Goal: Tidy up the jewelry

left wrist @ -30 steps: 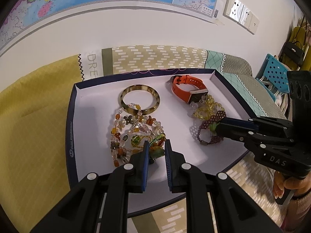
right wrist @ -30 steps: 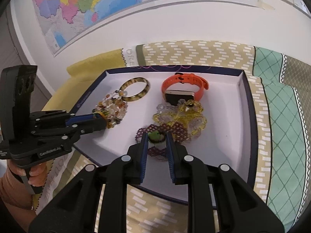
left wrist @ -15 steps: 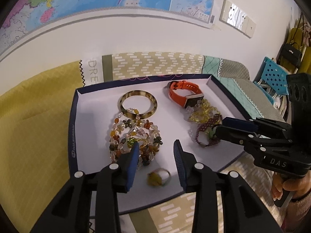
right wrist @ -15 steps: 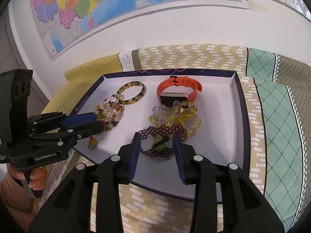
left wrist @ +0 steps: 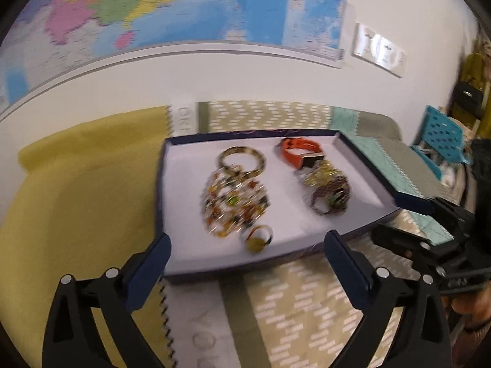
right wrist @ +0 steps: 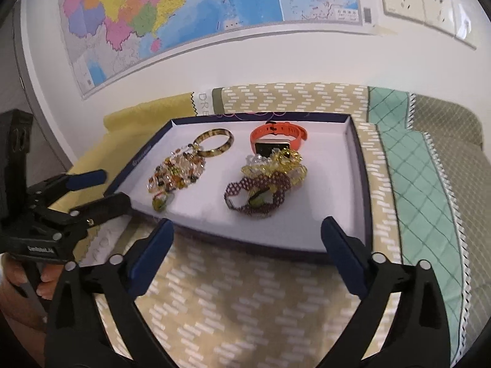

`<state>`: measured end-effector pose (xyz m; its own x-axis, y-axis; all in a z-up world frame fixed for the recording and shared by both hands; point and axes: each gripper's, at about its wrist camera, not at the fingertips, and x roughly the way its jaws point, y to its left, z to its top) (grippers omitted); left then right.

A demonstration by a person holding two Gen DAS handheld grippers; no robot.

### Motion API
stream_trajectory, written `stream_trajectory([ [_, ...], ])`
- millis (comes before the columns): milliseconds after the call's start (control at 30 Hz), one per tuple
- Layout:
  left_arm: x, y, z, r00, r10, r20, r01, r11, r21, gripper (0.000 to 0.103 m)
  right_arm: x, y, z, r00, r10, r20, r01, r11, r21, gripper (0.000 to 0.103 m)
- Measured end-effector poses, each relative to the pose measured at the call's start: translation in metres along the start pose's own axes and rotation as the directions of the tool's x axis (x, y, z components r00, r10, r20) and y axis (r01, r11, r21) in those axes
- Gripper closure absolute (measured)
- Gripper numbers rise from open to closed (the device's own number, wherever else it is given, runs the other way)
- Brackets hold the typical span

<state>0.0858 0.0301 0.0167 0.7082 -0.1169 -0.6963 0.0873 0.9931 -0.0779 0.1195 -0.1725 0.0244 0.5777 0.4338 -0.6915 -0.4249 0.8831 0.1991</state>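
— Patterned cloth (right wrist: 245, 306) under one tray (right wrist: 359, 184). Contents?
— One bangle (right wrist: 214, 144), one watch (right wrist: 276, 138), three bead bracelets, two rings: yellow (left wrist: 257, 239) by left cluster (right wrist: 175, 174), green (right wrist: 260, 197) on purple bracelet (right wrist: 276, 190).
— Grippers?
— Left (left wrist: 245, 251) and right (right wrist: 247, 239) just spread wide, nothing between, near tray's front edge.

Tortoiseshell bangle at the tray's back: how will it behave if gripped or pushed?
The bangle looks like a rigid closed hoop, so probably stiff. Its glossy surface may slip. Lying flat, it would likely slide, dragging the bead cluster touching it.
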Motion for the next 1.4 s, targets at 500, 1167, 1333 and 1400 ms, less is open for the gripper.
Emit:
stream_trajectory([
  [500,-0.012,-0.016,-0.042,0.994,0.095,-0.048,-0.099,0.993,-0.072,0.007,-0.023,0.020,-0.034,0.997,-0.075,-0.012,0.074,0.996,-0.040,0.006],
  [1167,-0.024,-0.027,-0.046,0.989,0.144,-0.030,-0.145,0.988,-0.054,0.007,-0.031,0.026,-0.046,0.998,-0.062,-0.029,0.062,0.998,-0.020,0.005],
  [1333,-0.025,-0.026,-0.045,0.989,0.148,-0.024,-0.149,0.987,-0.058,0.007,-0.031,0.026,-0.046,0.997,-0.063,-0.036,0.062,0.998,-0.011,0.005],
  [1400,-0.026,-0.026,-0.045,0.988,0.152,-0.023,-0.154,0.987,-0.057,0.007,-0.030,0.026,-0.047,0.997,-0.061,-0.040,0.060,0.998,-0.010,0.005],
])
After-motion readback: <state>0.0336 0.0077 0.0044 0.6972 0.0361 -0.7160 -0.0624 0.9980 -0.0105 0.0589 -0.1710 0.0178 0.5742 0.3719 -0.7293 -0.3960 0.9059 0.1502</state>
